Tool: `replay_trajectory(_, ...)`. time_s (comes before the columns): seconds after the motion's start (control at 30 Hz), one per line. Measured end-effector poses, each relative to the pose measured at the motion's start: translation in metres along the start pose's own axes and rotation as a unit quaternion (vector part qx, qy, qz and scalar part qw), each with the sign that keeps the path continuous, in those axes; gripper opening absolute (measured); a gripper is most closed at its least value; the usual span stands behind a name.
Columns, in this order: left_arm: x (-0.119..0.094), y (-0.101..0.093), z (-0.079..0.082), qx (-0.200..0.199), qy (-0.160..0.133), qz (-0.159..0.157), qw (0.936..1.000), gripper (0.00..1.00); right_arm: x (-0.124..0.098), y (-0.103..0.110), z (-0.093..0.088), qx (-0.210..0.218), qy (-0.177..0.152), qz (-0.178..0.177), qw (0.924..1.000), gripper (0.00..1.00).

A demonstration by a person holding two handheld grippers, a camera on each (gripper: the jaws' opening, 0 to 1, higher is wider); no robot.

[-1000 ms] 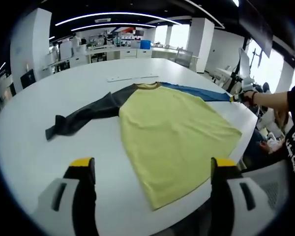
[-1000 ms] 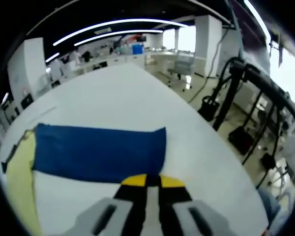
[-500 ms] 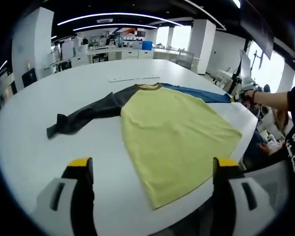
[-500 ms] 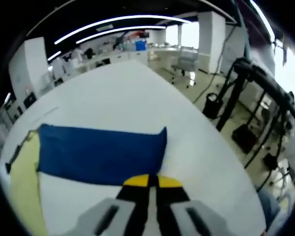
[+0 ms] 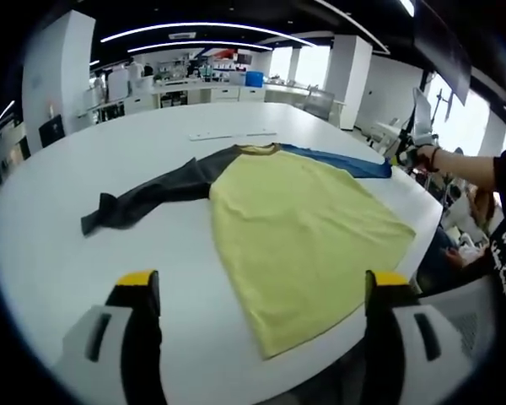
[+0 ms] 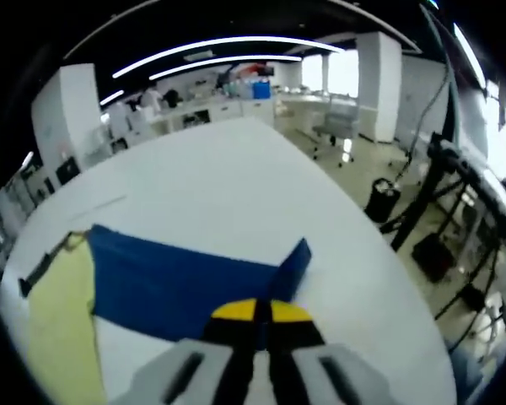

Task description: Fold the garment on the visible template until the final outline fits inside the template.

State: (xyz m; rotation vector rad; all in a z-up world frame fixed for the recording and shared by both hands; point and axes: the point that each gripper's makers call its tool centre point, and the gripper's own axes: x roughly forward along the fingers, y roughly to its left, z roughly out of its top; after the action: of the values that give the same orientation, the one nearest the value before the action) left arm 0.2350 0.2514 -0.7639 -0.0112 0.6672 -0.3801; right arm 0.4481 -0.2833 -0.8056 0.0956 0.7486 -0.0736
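One long-sleeved garment with a yellow fabric body [image 5: 299, 240] lies spread flat on the large white table [image 5: 59, 253], with its hem reaching the table edge nearest the left tool. It has two sleeves: one dark grey sleeve [image 5: 148, 196] stretches out flat from the neck of the yellow body, away from the person, and one blue sleeve [image 6: 185, 283] goes out from the same neck toward the person. The right tool [image 6: 255, 310] has its yellow-tipped jaws closed together on the cuff end of the blue sleeve, and this end stands raised and bent up from the table. The left tool [image 5: 257, 283] is wide open with nothing between its jaws, and it hangs near the hem of the yellow body. I judge that the folding is only at its start: the first sleeve is being lifted, the grey sleeve and the body are not yet folded. I cannot make out a template outline around the garment.
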Motion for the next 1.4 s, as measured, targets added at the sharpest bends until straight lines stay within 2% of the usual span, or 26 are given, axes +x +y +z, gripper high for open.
replay_trajectory(0.23, -0.001, 0.004, 0.001, -0.002, -0.005, 0.002, 1.0, 0.99, 0.007, 0.028, 0.023, -0.015, -0.01, 0.029, 0.9994, 0.0)
replay_trajectory(0.43, -0.001, 0.005, 0.0, -0.005, -0.007, 0.004, 1.0, 0.99, 0.0, 0.056, 0.034, -0.027, -0.02, 0.049, 0.9983, 0.0)
replay_trajectory(0.63, -0.001, 0.005, -0.001, -0.005, -0.008, 0.002, 1.0, 0.99, 0.004, 0.072, 0.05, -0.035, -0.027, 0.066, 0.9968, 0.0)
replay_trajectory(1.4, 0.0, 0.001, 0.004, 0.0, -0.008, -0.004, 1.0, 0.99, -0.004, 0.157, 0.073, -0.064, -0.038, 0.128, 0.9889, 0.0)
